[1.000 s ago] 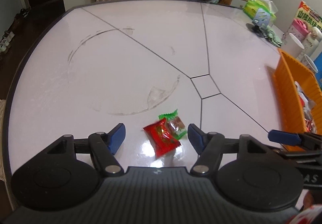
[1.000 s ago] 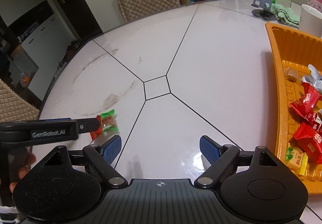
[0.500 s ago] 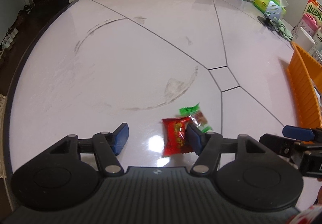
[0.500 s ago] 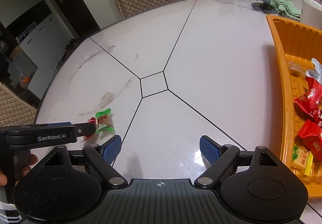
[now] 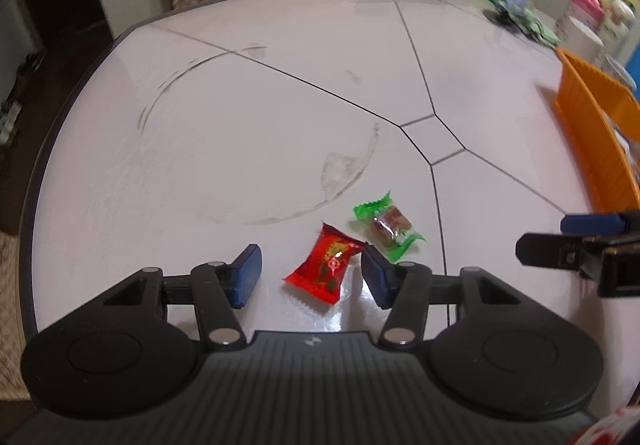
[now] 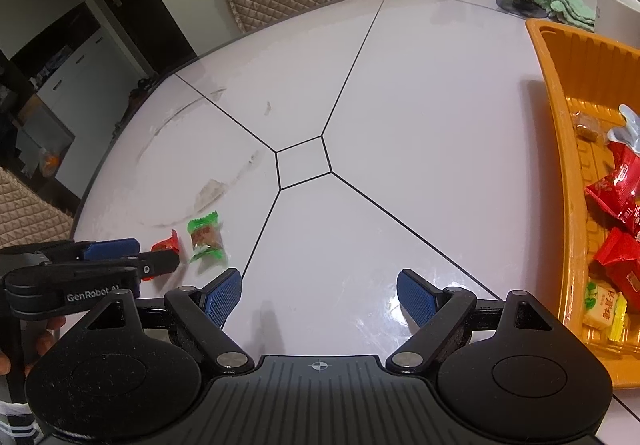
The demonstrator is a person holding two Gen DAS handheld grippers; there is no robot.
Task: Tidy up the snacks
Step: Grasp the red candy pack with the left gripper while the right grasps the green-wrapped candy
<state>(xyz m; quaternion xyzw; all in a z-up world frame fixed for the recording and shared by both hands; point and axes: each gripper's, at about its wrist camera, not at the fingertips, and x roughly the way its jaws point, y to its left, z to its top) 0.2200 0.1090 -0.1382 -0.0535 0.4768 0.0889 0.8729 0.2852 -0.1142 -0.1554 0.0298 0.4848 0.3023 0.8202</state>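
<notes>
Orange tray (image 6: pixel 560 117) holds red packets (image 6: pixel 616 189); left gripper (image 5: pixel 310 273) closing around red snack (image 5: pixel 326 265); right gripper (image 6: pixel 320 295) wide.

Left tongs (image 5: pixel 311 272): angled downward, blue pads apart, jaws just closing, neither pad pressing. Right tongs (image 6: pixel 319 297): angled downward, pads spread wide, nothing between them. One hand (image 6: pixel 24 345): fingers wrapped around the left tongs' handle.
</notes>
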